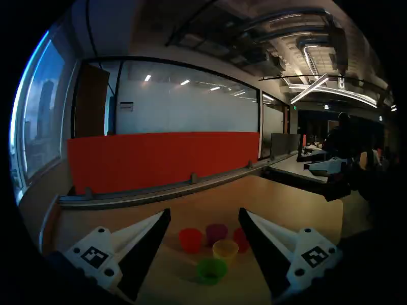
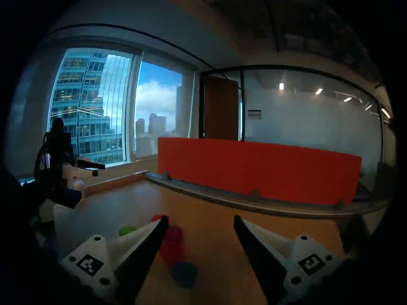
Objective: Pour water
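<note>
Several small plastic cups stand in a cluster on the wooden table (image 1: pixel 285 203). In the left gripper view, an orange-red cup (image 1: pixel 191 240), a purple cup (image 1: pixel 216 233), a yellow cup (image 1: pixel 225 250) and a green cup (image 1: pixel 211 269) sit between and below my fingers. A red cup (image 1: pixel 239 239) is half hidden by the right finger. My left gripper (image 1: pixel 203 212) is open above them, holding nothing. In the right gripper view, my right gripper (image 2: pixel 201 219) is also open. Near its left finger are a blue cup (image 2: pixel 184 273), a red cup (image 2: pixel 172 251), a magenta cup (image 2: pixel 175 234) and a green cup (image 2: pixel 127 230).
An orange partition (image 1: pixel 163 157) with a metal rail runs along the table's far edge, with glass walls behind. Large windows (image 2: pixel 96 107) are to the left. A dark-and-white device (image 2: pixel 63 170) stands at the table's left end. A dark figure (image 1: pixel 343 137) is by desks at the right.
</note>
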A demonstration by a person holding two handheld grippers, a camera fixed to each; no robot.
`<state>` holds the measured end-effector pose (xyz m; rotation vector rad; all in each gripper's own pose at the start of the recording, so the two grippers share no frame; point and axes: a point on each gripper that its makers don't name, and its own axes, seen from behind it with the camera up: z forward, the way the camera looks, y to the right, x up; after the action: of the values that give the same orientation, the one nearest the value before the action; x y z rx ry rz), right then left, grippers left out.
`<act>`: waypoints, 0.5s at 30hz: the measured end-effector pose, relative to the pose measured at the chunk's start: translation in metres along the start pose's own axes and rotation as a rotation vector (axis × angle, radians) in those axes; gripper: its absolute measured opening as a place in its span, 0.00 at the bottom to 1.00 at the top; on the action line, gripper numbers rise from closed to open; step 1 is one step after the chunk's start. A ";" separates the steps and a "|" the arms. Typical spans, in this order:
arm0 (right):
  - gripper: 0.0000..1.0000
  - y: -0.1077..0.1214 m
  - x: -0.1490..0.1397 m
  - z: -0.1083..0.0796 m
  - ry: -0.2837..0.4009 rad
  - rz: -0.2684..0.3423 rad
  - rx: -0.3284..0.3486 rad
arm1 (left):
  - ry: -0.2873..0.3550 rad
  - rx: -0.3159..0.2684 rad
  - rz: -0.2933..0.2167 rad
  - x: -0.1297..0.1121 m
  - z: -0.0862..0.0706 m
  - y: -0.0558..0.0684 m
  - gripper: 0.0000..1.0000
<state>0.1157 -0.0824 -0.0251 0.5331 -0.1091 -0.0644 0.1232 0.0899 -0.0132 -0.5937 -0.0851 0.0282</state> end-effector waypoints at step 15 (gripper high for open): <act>1.00 -0.008 -0.025 -0.002 -0.074 -0.034 0.081 | -0.059 -0.067 0.032 -0.026 0.005 0.003 1.00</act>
<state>0.0907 -0.0862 -0.0328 0.6138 -0.1759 -0.1129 0.0968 0.0936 -0.0129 -0.6612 -0.1341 0.0744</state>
